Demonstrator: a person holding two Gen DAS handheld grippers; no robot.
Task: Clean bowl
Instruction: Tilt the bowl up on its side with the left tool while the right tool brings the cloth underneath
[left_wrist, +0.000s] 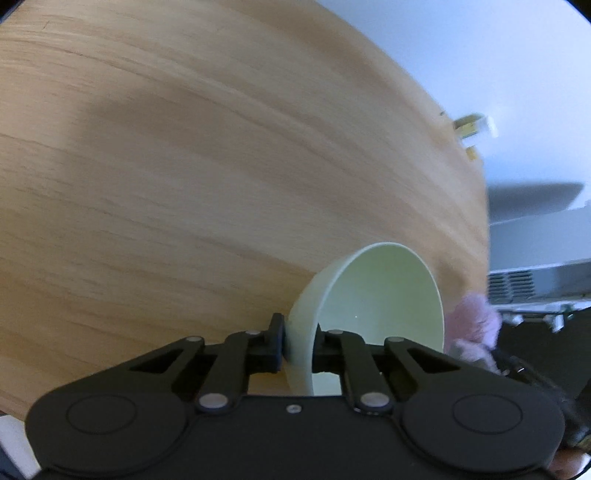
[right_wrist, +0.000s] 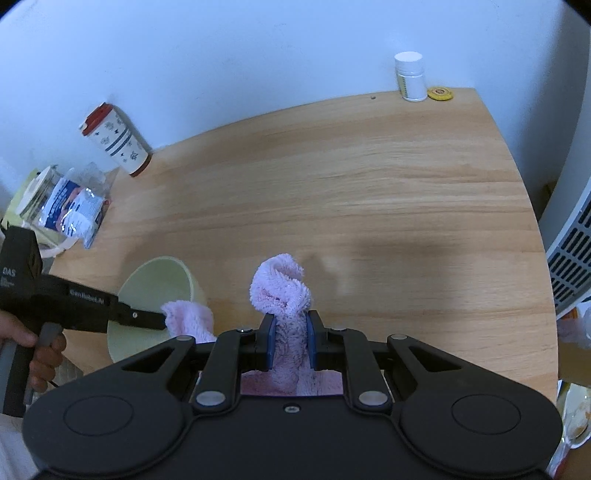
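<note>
A pale green bowl (left_wrist: 380, 295) is tipped on its side over the wooden table, its mouth facing right in the left wrist view. My left gripper (left_wrist: 299, 345) is shut on the bowl's rim, one finger outside the wall and one inside. In the right wrist view the same bowl (right_wrist: 155, 284) sits at the lower left, with the left gripper (right_wrist: 162, 319) reaching in from the left in a hand. My right gripper (right_wrist: 290, 341) is shut on a pink fluffy cloth (right_wrist: 282, 288); a fold of it hangs beside the bowl's rim.
A patterned cup with a red lid (right_wrist: 116, 138) and a jar with packets (right_wrist: 55, 203) stand at the table's far left. A white pill bottle (right_wrist: 410, 77) and a yellow disc (right_wrist: 440, 93) are at the far edge. A white slotted appliance (right_wrist: 570, 254) stands to the right.
</note>
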